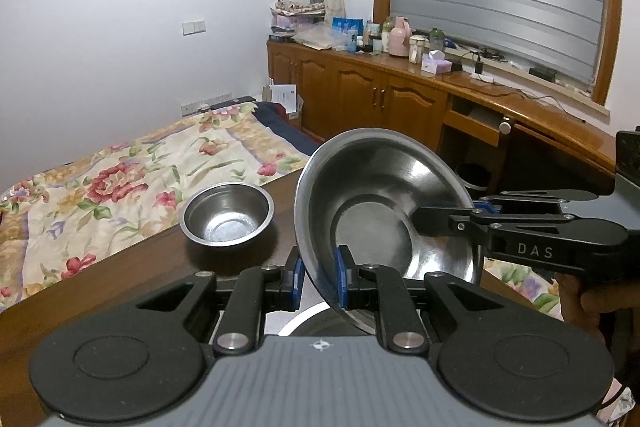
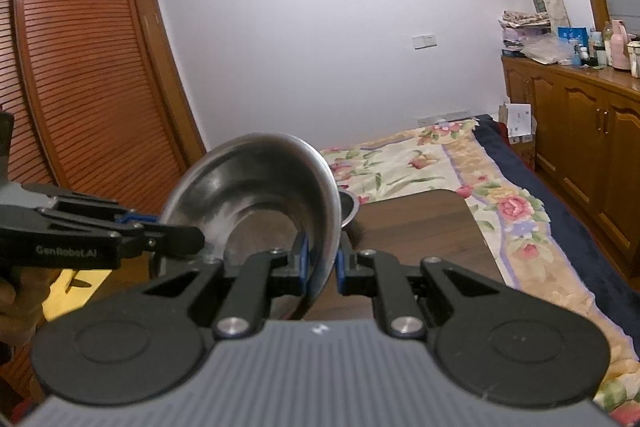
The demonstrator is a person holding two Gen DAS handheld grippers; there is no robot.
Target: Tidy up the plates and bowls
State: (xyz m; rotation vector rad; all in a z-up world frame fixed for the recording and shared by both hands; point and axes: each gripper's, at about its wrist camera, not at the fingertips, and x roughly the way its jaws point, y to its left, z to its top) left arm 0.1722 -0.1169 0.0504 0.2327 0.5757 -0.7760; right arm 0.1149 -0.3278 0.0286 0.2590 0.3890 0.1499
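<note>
A wide steel plate (image 1: pixel 384 195) with a deep well hangs tilted above the dark wooden table (image 1: pixel 120 275). My left gripper (image 1: pixel 319 267) is shut on its near rim, blue pads on either side of the edge. My right gripper (image 1: pixel 460 213) reaches in from the right and is shut on the opposite rim. In the right wrist view the same plate (image 2: pixel 256 187) stands on edge in my right gripper (image 2: pixel 322 261), with the left gripper (image 2: pixel 176 231) clamped on its left rim. A small steel bowl (image 1: pixel 226 219) sits upright on the table, and is partly hidden behind the plate (image 2: pixel 350 209).
A bed with a floral cover (image 1: pixel 120 179) lies just beyond the table's far edge. Wooden cabinets (image 1: pixel 360 87) crowded with bottles and boxes run along the right wall under the window. A louvred wardrobe door (image 2: pixel 88 87) stands to the left. A pale curved rim (image 1: pixel 298 315) shows under the held plate.
</note>
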